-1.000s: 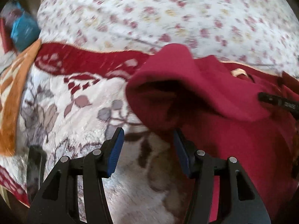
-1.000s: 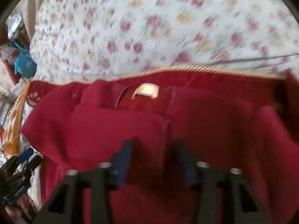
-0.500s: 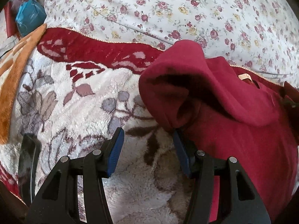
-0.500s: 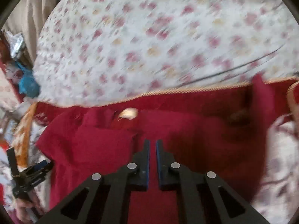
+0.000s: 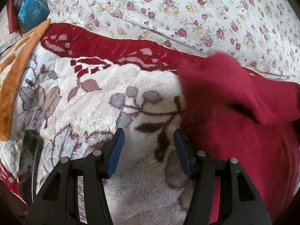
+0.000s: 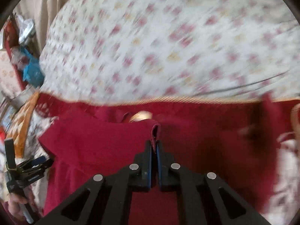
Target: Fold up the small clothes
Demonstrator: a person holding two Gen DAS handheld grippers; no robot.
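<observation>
Right tongs [image 6: 154, 146] are clamped on a raised fold of the dark red garment [image 6: 105, 146], which lies spread on the plush patterned blanket [image 5: 97, 101], below the floral sheet [image 5: 187, 9]. Left tongs [image 5: 148, 146] stand half open over the blanket with nothing between them, their right pad [image 5: 182, 153] just beside the garment's edge.

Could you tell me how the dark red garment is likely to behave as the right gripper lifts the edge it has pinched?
The red garment will probably sag and trail, since it already drapes in soft folds. The right gripper is shut on a thin doubled hem, so it seems light but could slip. The fleecy blanket beneath may drag on it.
</observation>
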